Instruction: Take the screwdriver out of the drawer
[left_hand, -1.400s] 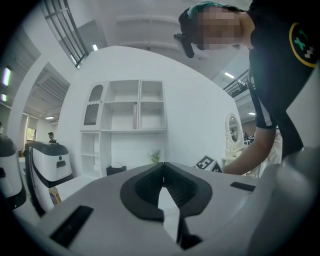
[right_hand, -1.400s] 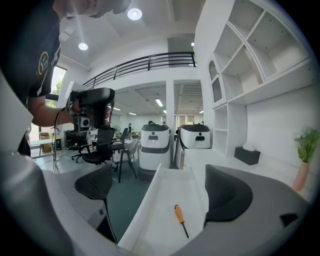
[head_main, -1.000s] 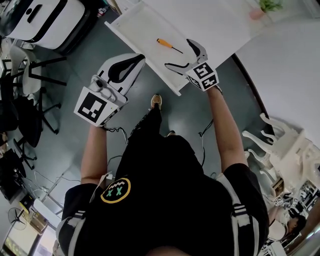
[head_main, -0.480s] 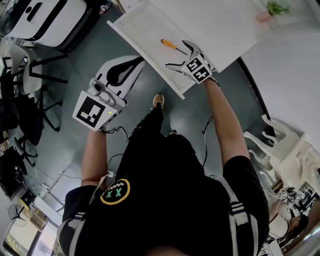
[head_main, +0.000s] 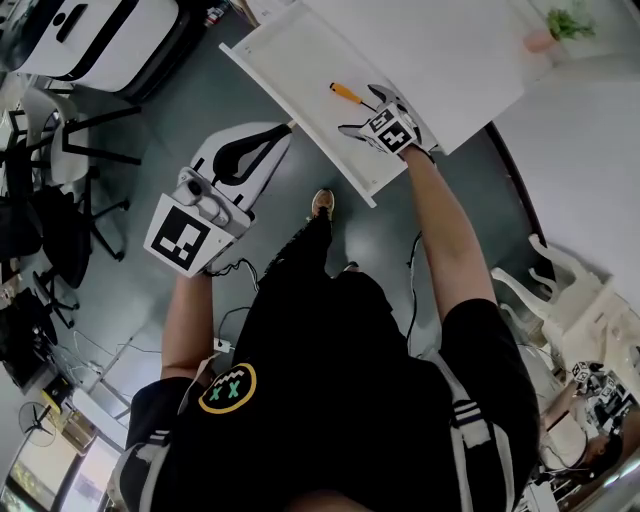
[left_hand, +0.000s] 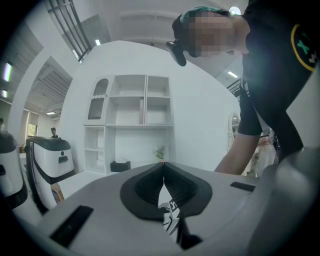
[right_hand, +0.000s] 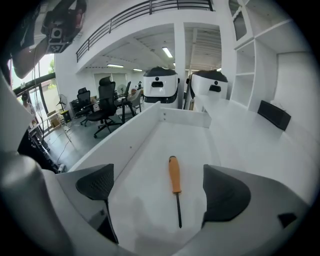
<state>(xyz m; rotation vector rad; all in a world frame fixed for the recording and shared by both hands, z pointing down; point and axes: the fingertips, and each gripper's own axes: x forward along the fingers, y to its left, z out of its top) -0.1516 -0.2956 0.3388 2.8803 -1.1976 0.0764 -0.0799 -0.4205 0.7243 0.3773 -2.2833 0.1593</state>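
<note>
Screwdriver (right_hand: 175, 187) lies flat on the drawer (right_hand: 134, 136) floor, about mid-width, orange handle pointing away and tip toward the right hand-held gripper (right_hand: 161, 192); that gripper's jaws stand wide apart, one on either side of it, touching nothing. To grip well, I judge it should move forward a little so the pads straddle the thick handle rather than the thin shaft, sink until they nearly meet the floor, then close squarely and lift straight up. The drawer's front wall runs close beside one jaw and could catch it on the way up; no other thing shows inside. The left hand-held gripper (head_main: 280, 132) hangs just outside the front rim, jaws together and holding nothing. Beyond, the white worktop (head_main: 440, 55) carries a potted plant (head_main: 562, 24) at its far corner; office chairs (right_hand: 102, 107) stand on the floor.
</note>
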